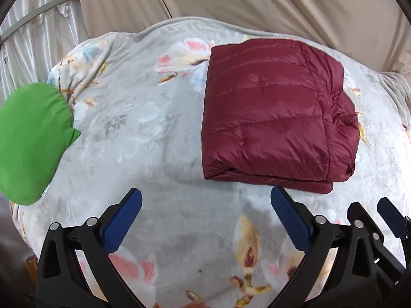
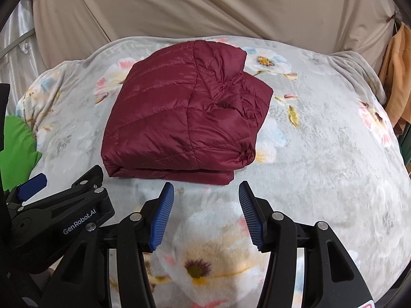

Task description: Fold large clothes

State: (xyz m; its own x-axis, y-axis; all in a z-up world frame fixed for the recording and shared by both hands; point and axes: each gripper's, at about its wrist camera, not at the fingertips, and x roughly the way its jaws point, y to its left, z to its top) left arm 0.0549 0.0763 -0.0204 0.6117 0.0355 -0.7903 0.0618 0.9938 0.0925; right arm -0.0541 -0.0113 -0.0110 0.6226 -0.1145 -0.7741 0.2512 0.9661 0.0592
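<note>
While both grippers hover empty, folded maroon jacket (image 2: 187, 118) lies on floral blanket (image 2: 321, 154), just ahead of right gripper (image 2: 205, 218), half-open; left gripper (image 1: 205, 220), spread wide, sits leftward.

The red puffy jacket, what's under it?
The folded red jacket lies on a grey flowered blanket, which spreads out all around it. The patch of blanket right beneath the jacket is covered, so anything else there is hidden.
</note>
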